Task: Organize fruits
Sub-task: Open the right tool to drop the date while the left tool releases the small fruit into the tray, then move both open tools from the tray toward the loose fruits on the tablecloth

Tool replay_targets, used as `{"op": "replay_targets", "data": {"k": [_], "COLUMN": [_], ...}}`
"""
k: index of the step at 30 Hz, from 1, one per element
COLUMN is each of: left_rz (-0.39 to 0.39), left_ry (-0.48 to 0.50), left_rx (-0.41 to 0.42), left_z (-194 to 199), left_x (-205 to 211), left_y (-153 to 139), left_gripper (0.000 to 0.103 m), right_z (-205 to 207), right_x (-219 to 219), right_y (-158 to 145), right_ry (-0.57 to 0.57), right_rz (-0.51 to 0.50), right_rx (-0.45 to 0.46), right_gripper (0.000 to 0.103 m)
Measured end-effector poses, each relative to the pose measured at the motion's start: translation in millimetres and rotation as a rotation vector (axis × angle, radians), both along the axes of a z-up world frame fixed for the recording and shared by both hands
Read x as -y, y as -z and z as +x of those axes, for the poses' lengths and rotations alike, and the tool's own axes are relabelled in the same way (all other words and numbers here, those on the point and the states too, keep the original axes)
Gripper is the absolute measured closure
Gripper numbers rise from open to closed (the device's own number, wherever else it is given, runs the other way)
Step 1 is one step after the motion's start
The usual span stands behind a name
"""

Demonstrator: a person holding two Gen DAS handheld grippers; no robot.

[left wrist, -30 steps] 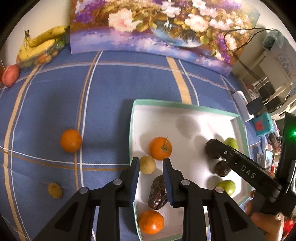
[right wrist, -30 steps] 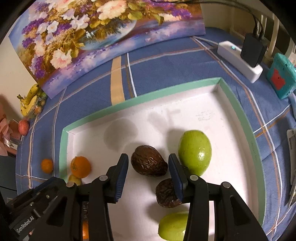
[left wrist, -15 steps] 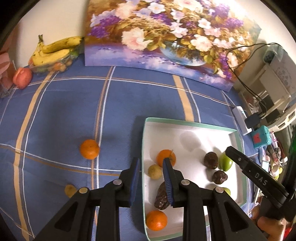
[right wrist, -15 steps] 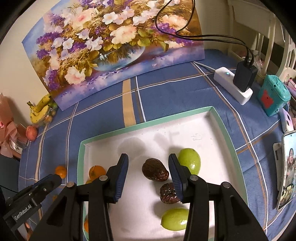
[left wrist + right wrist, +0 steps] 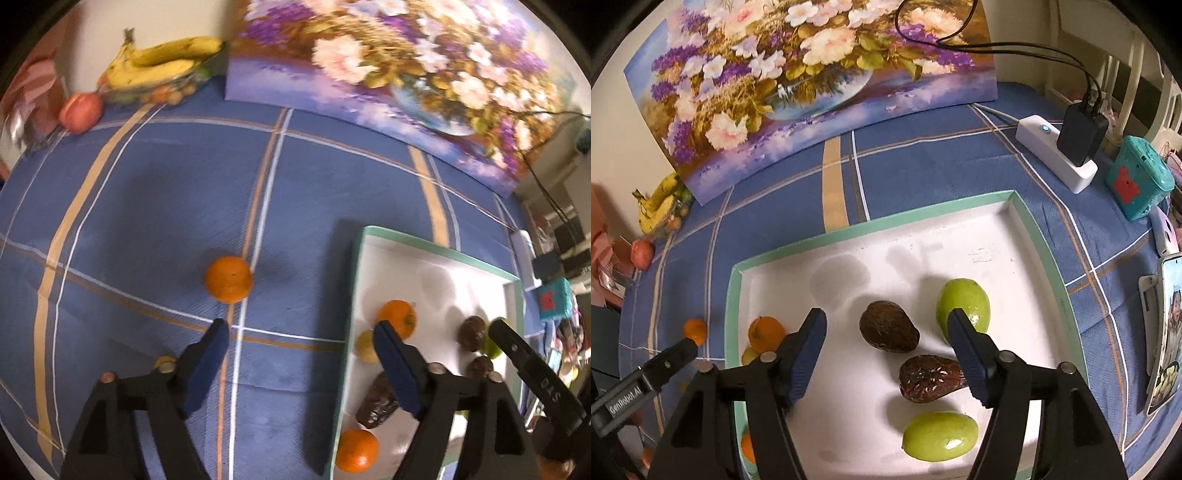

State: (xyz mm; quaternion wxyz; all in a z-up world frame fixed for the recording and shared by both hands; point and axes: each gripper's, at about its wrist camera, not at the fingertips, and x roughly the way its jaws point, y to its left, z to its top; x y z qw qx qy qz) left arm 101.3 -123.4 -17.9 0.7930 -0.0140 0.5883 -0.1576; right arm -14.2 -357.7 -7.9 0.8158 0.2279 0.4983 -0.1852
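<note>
Left hand-held gripper (image 5: 301, 339): jaws wide apart, empty, low over blue cloth, aimed toward loose orange (image 5: 229, 279) lying outside tray (image 5: 436, 245). Step, likely: fetch stray orange; next move needs advance, then close around it. Right hand-held gripper (image 5: 884, 326): apart, empty, hovering over tray above 2 avocados (image 5: 888, 331), 2 green fruits (image 5: 963, 305). Bananas (image 5: 162, 62) far back.

Blue plaid tablecloth (image 5: 923, 162) under warm indoor light, floral painting (image 5: 798, 77) leaning on a cream wall (image 5: 96, 33), white chair (image 5: 1137, 74) at right, power strip (image 5: 1052, 158) with black charger (image 5: 1080, 133).
</note>
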Motion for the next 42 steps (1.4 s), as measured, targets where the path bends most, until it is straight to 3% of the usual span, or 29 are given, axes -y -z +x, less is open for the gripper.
{"op": "replay_targets", "data": {"k": [8, 11, 21, 30, 36, 42], "left_rz": [0.04, 0.04, 0.016, -0.044, -0.067, -0.101], "left_ry": [-0.066, -0.077, -0.085, -0.106, -0.115, -0.112], "left_rx": [-0.011, -0.01, -0.011, 0.061, 0.17, 0.144], "left_z": [6, 7, 6, 0, -5, -5], "left_x": [-13, -17, -25, -41, -54, -71], "left_y": [13, 14, 10, -5, -20, -18], "left_gripper": [0.004, 0.0, 0.0, 0.0, 0.0, 0.0], "right_z": [3, 3, 0, 2, 4, 6], "right_x": [-2, -3, -7, -26, -36, -46], "right_y": [12, 13, 4, -12, -19, -20], "right_ry": [-0.008, -0.009, -0.017, -0.084, -0.102, -0.129], "right_rz": [-0.009, -0.033, -0.099, -0.166, -0.098, -0.011], "right_rx": [-0.038, -0.044, 0.029, 0.116, 0.132, 0.143], "right_gripper": [0.025, 0.006, 0.005, 0.005, 0.005, 0.005]}}
